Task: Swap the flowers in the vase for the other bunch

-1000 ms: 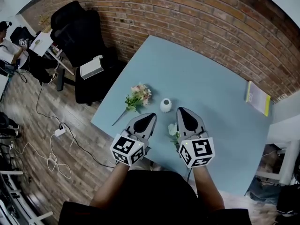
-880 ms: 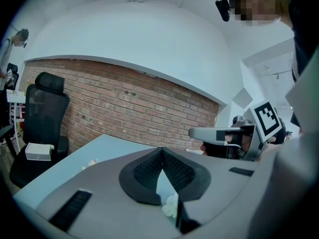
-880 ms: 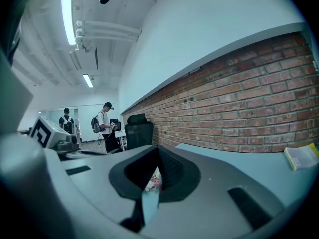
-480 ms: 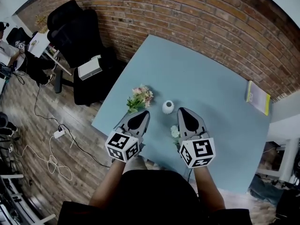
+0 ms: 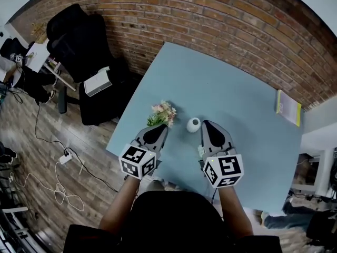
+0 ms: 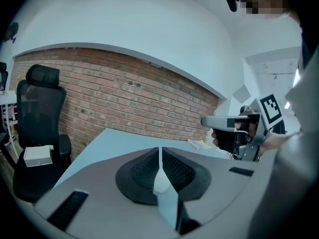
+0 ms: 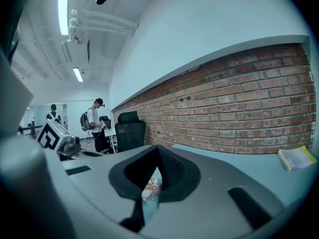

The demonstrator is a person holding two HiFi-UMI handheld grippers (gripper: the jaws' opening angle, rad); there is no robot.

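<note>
Where the head view looks down on the pale blue table (image 5: 247,141), the white vase (image 5: 194,124) stands between the left gripper (image 5: 161,127) and the right gripper (image 5: 206,124). A pink bunch (image 5: 162,113) lies just left of the vase, by the left gripper's tip. A second, paler bunch (image 5: 200,150) peeks out from under the right gripper.

In the left gripper view the jaws are pressed together on nothing.

In the right gripper view the jaws also meet. Blossoms (image 7: 151,187) show through the slit below them, probably lying on the table rather than gripped.
</note>
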